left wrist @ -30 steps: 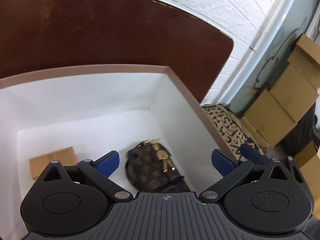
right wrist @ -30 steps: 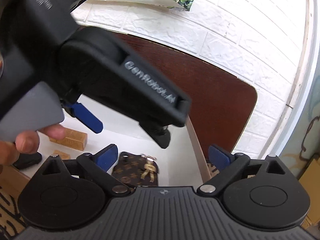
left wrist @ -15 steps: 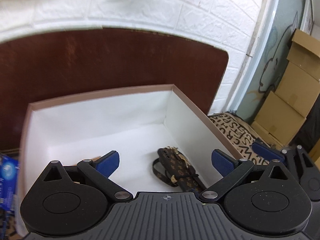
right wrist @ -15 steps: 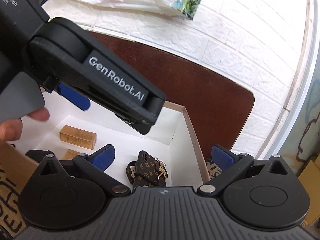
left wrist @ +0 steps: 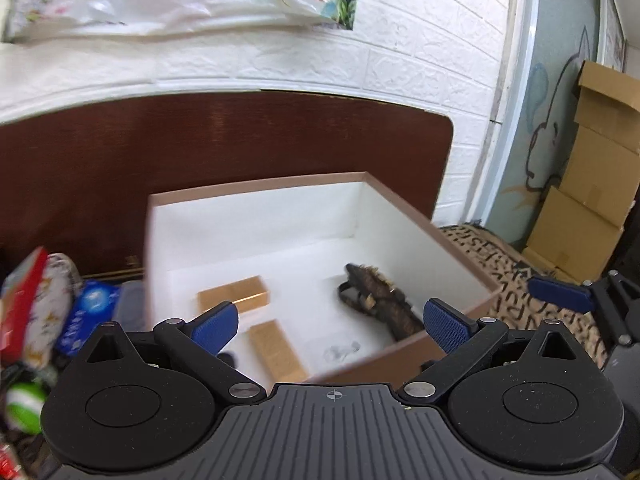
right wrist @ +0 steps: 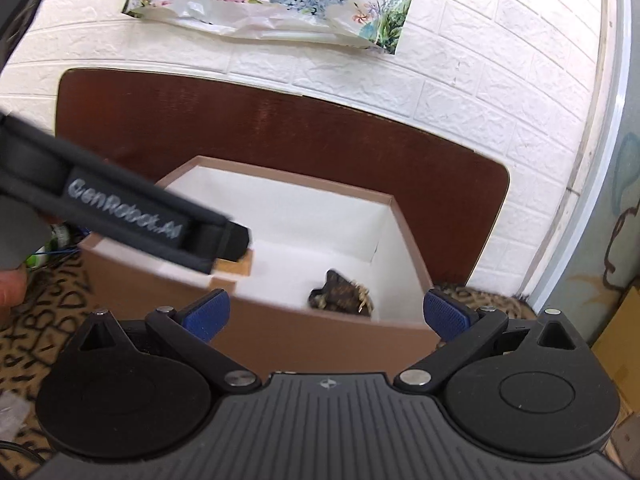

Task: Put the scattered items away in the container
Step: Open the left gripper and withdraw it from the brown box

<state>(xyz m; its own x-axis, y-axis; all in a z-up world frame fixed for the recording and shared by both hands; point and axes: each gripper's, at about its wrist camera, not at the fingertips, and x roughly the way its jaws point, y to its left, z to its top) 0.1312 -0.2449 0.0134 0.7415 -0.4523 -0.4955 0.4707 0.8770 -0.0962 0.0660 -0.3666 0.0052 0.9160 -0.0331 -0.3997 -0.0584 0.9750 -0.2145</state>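
A brown box with a white lining (left wrist: 256, 216) stands on the patterned cloth; it also shows in the right wrist view (right wrist: 280, 336). Inside lie a brown monogram pouch (left wrist: 380, 300), two gold blocks (left wrist: 236, 294) and a small dark item near the front wall. The pouch also shows in the right wrist view (right wrist: 340, 294). My left gripper (left wrist: 332, 322) is open and empty, above the box's near edge. My right gripper (right wrist: 326, 314) is open and empty, in front of the box. The left gripper's body (right wrist: 132, 220) crosses the right wrist view.
Loose items lie left of the box: a red and white packet (left wrist: 28, 304), a blue packet (left wrist: 86, 312) and a green and white ball (left wrist: 24, 404). A dark wooden headboard (left wrist: 240, 144) stands behind the box. Cardboard boxes (left wrist: 592, 200) are stacked at the right.
Both grippers have pulled back and up from the box, open and empty. The pouch stays inside. The left view now takes in the whole box and the items beside it.
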